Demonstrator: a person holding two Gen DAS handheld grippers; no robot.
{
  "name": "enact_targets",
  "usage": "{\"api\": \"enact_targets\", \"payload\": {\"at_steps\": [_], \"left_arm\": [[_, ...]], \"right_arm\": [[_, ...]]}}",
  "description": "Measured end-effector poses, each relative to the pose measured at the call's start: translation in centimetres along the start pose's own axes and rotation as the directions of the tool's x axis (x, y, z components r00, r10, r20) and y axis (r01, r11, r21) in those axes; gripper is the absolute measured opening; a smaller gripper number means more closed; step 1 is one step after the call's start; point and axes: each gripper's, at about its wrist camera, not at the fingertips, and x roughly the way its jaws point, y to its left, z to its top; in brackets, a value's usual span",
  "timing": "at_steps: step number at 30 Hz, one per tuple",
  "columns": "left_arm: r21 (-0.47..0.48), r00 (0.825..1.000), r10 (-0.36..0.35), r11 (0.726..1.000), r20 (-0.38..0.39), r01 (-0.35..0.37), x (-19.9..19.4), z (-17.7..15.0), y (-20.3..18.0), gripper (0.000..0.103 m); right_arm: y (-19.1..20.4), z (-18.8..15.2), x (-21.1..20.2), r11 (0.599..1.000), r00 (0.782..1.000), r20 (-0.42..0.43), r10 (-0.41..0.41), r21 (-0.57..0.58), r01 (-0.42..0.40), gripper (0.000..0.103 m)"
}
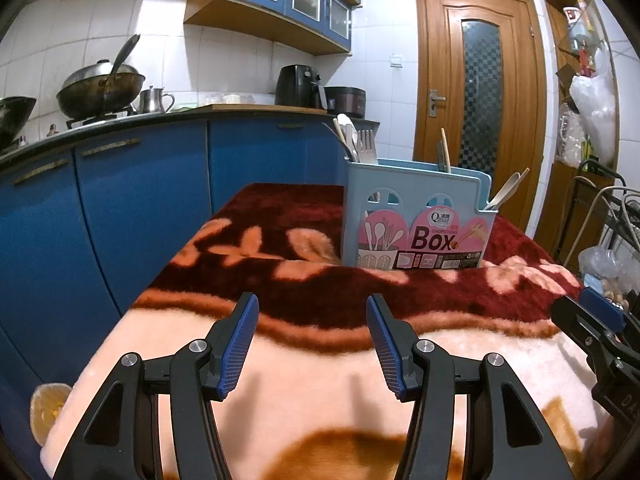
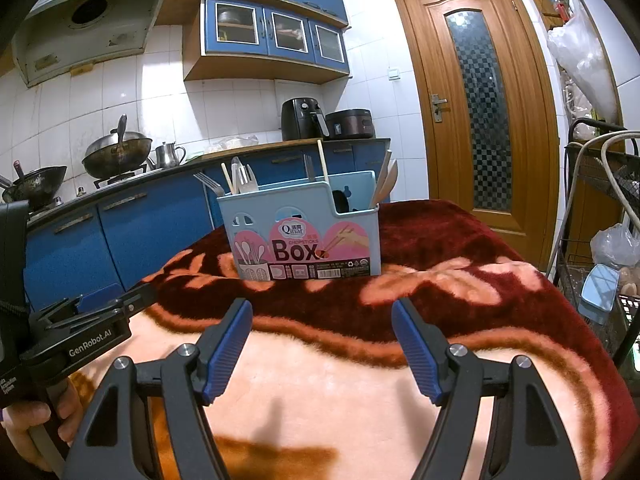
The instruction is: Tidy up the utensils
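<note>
wok [image 1: 100,90] on stove | kettle [image 1: 154,100] | air fryer [image 1: 298,86] | door [image 1: 478,80]

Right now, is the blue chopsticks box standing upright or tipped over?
Upright: the chopsticks box stands flat on the blanket, utensils sticking up from its top.

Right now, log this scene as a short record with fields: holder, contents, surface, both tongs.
holder: light blue plastic utensil box, upright on the blanket, pink "Box" label facing the cameras
contents: metal forks, wooden spoons and chopsticks standing inside
surface: plush red and peach blanket
left tongs: open, empty, short of the box
right tongs: open, empty
</note>
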Motion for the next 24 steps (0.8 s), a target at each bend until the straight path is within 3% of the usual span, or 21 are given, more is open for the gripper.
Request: {"api": "enact_targets", "payload": {"at_steps": [24], "left_arm": [[0.004, 1.000, 0.006, 1.000, 0.008, -0.006, -0.17, 0.13, 0.12, 0.057]], "right_arm": [[-0.05, 0.06, 0.01, 1.000, 1.000, 0.000, 0.000, -0.002, 0.000, 0.075]]}}
